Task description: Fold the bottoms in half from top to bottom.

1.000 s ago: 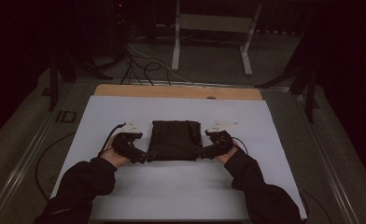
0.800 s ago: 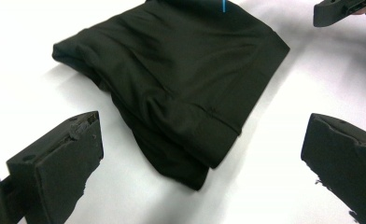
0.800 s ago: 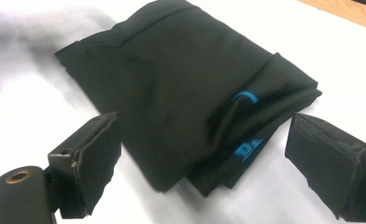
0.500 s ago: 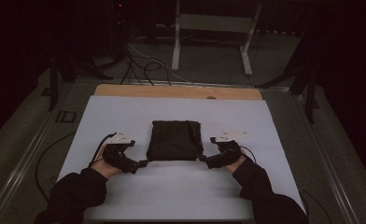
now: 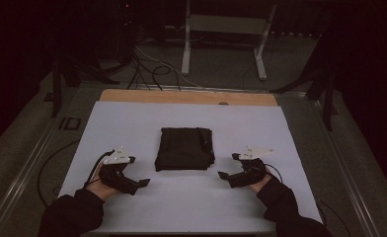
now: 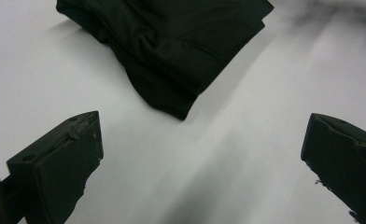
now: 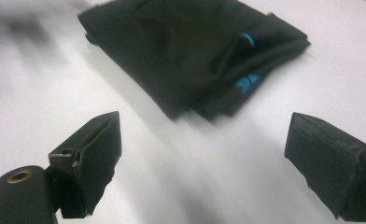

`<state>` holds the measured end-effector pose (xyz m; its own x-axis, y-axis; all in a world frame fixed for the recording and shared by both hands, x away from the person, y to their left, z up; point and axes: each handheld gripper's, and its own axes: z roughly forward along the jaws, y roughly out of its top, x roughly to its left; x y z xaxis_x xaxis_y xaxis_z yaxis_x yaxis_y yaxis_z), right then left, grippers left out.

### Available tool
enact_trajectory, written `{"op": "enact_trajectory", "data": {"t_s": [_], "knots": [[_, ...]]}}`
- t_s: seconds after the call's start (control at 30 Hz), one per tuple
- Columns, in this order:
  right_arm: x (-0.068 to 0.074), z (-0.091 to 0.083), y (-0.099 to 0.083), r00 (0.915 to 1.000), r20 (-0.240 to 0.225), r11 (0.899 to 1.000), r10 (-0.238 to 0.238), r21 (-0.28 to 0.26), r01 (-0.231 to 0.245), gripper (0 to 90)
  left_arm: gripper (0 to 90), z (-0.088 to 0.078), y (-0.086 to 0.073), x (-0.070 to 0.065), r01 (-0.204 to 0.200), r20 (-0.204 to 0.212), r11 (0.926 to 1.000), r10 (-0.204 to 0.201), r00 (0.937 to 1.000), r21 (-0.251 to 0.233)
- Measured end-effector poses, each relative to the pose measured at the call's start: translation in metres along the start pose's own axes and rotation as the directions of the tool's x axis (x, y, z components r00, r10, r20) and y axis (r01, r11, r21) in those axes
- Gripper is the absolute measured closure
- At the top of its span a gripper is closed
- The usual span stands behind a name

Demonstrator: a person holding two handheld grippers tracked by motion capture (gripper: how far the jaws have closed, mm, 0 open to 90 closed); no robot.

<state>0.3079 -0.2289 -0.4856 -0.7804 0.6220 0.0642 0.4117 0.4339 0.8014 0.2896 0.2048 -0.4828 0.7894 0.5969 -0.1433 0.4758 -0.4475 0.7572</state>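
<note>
Running off the top edge of the left gripper view, the folded black garment [image 6: 172, 51] is cut short there, and blur softens its near folds in the right gripper view. The left gripper [image 5: 141, 183] has its jaws spread wide, clasping nothing and hovering over the white table cover [image 5: 132, 123]. The right gripper [image 5: 223, 175] is likewise released (jaws far apart, empty). The garment lies between and just beyond both sets of tips, apart from each, flat, its slightly longer side running away from the person. Small blue marks show on its folded edge.
</note>
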Motion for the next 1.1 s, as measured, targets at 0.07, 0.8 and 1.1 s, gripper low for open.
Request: {"op": "enact_trajectory", "data": {"t_s": [0.07, 0.8, 1.1], "knots": [[-0.001, -0.004, -0.005, 1.0, 0.003, 1.0, 0.009, -0.005, -0.009, 10.9, 0.0, -0.002, -0.004, -0.001, 0.001, -0.003, 1.0, -0.001, 1.0, 0.005], [-0.001, -0.045, -0.045, 0.9966, 0.078, 1.0, 0.026, 0.002, -0.026, 10.9, 0.0, -0.03, -0.039, -0.013, -0.006, -0.053, 1.0, 0.006, 0.9986, 0.003], [0.003, -0.053, -0.051, 0.9947, 0.103, 1.0, 0.009, 0.016, -0.011, 10.9, 0.0, -0.031, -0.043, -0.014, -0.007, -0.048, 0.9999, 0.007, 0.9988, 0.008]]}}
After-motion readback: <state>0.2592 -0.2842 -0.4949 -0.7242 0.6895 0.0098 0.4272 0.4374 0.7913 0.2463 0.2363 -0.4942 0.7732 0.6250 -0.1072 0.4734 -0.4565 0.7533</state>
